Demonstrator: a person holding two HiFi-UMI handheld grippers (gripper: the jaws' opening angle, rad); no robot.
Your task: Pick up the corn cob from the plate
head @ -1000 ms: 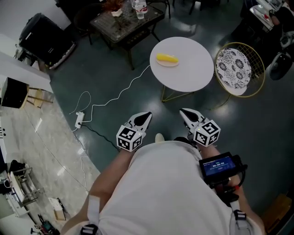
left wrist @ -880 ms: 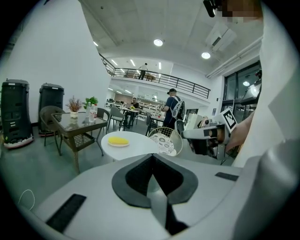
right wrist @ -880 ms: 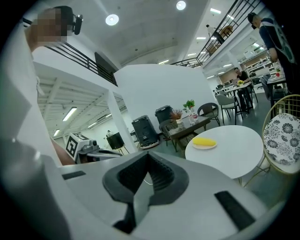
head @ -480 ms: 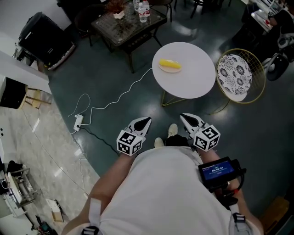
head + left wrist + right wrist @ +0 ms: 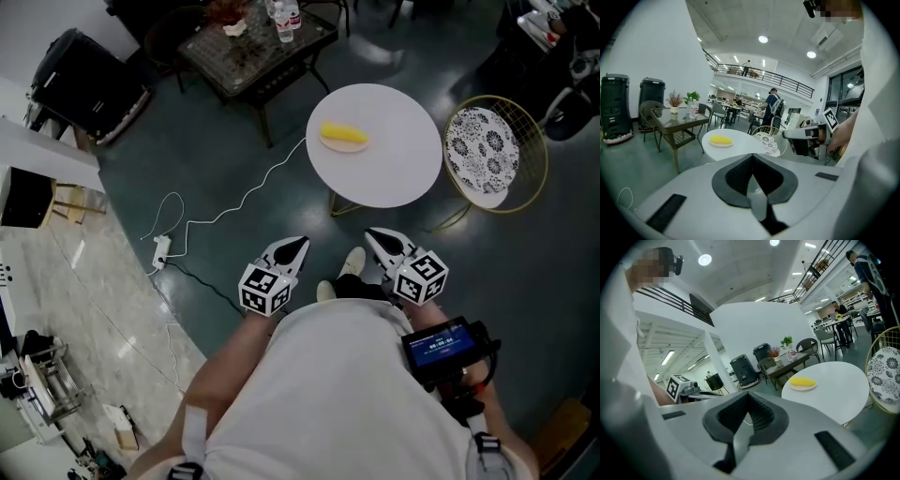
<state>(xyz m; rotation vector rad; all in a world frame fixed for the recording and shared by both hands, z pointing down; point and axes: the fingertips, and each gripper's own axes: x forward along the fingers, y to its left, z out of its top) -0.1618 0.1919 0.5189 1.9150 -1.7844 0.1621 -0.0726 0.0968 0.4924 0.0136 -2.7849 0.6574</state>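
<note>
1. Corn cob (image 5: 343, 135): yellow, lying on a small white plate (image 5: 349, 147) near the far-left edge of the round white table (image 5: 394, 164).
2. Left gripper (image 5: 299, 242): jaws pressed together, nothing between them, held low in front of the person's body, tips aimed toward the table, well apart from the cob.
3. Right gripper (image 5: 371, 232): jaws also closed flat on each other, empty, beside the left one, equally far from the plate.
4. Shoe (image 5: 352, 262): visible on the dark floor between the two grippers.
5. Wire chair (image 5: 481, 142): gold frame, patterned cushion, just right of the table.
6. Glass-top coffee table (image 5: 253, 47): beyond the round table, bottles and a plant on it.
7. White cable (image 5: 234, 200): runs across the floor from the round table to a power strip (image 5: 161, 247).
8. Small screen device (image 5: 439, 343): at the person's right side.
</note>
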